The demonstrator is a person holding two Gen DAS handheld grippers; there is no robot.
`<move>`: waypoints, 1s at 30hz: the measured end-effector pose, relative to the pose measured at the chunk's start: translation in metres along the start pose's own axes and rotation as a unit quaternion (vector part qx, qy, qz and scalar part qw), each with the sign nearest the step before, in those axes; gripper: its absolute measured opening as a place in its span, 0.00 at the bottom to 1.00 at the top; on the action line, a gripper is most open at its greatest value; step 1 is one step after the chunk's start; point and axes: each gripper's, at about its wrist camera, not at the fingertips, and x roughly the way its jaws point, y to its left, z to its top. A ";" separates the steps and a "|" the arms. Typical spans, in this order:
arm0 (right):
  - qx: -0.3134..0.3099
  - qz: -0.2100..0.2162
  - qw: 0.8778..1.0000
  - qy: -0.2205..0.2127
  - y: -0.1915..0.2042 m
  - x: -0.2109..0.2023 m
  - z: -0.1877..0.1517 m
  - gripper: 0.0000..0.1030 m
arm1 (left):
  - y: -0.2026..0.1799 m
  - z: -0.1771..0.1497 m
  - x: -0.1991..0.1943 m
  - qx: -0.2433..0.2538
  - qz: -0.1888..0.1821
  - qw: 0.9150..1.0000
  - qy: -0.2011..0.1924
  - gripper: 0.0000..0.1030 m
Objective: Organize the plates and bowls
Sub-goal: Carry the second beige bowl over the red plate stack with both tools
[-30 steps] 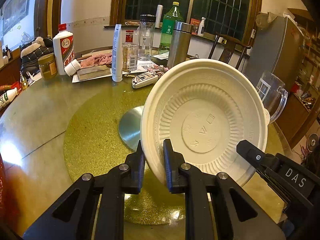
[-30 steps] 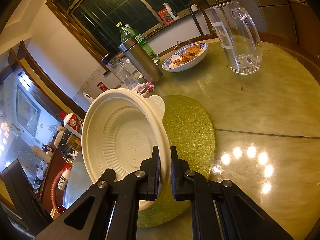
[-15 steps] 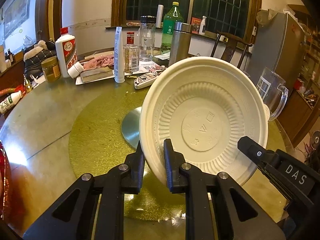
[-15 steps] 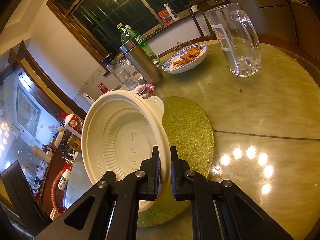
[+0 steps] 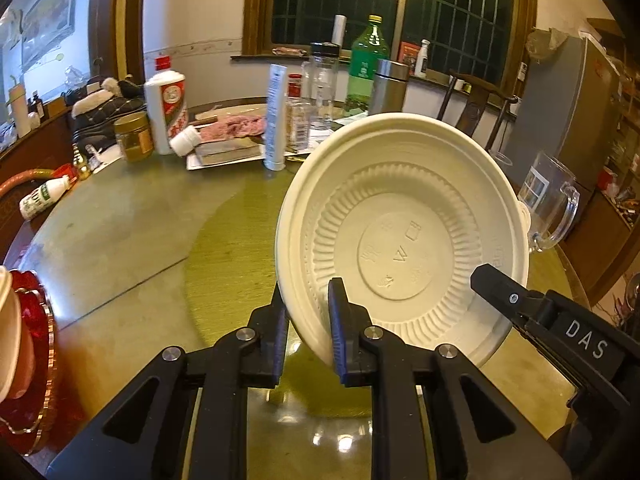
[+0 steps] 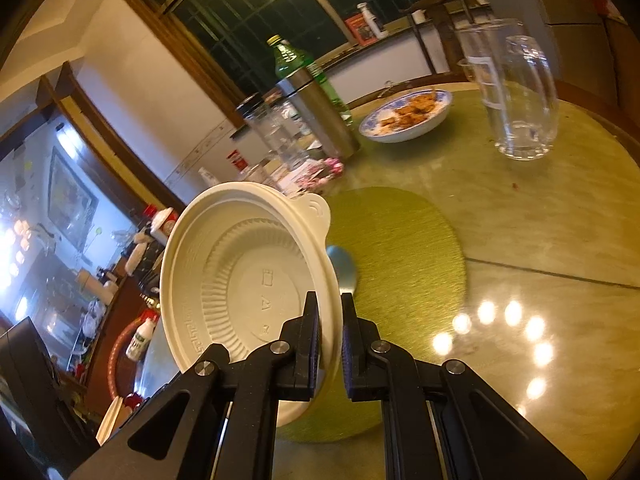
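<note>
A cream disposable bowl [image 5: 404,240] is held up on edge above the gold turntable mat [image 5: 224,264], its ribbed underside facing the left wrist camera. My left gripper [image 5: 308,320] is shut on its lower rim. My right gripper [image 6: 330,332] is shut on the opposite rim of the same bowl [image 6: 240,280]; its black body shows at the right of the left wrist view [image 5: 560,332]. A red plate [image 5: 32,360] with a pale dish on it stands at the left edge. A blue-patterned bowl of food [image 6: 408,114] sits at the far side.
A round table [image 5: 100,232] carries a liquor bottle [image 5: 166,110], a jar [image 5: 132,136], a tube [image 5: 276,116], a green bottle [image 5: 366,68], a steel flask [image 6: 316,112] and a glass pitcher [image 6: 516,88]. A chair [image 5: 476,108] stands behind.
The bowl, held by both grippers, has shifted slightly left and nearer to me over the mat. The red plate has come into the left wrist view.
</note>
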 end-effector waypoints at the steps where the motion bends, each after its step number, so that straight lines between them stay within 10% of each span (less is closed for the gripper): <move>1: -0.005 0.001 1.000 0.004 0.005 0.000 -0.002 0.09 | 0.004 0.000 -0.002 -0.002 0.001 1.000 0.000 0.16; 30: -0.075 -0.003 0.997 0.032 0.081 -0.077 -0.084 0.10 | 0.087 -0.048 -0.083 -0.039 -0.025 0.999 0.017 0.16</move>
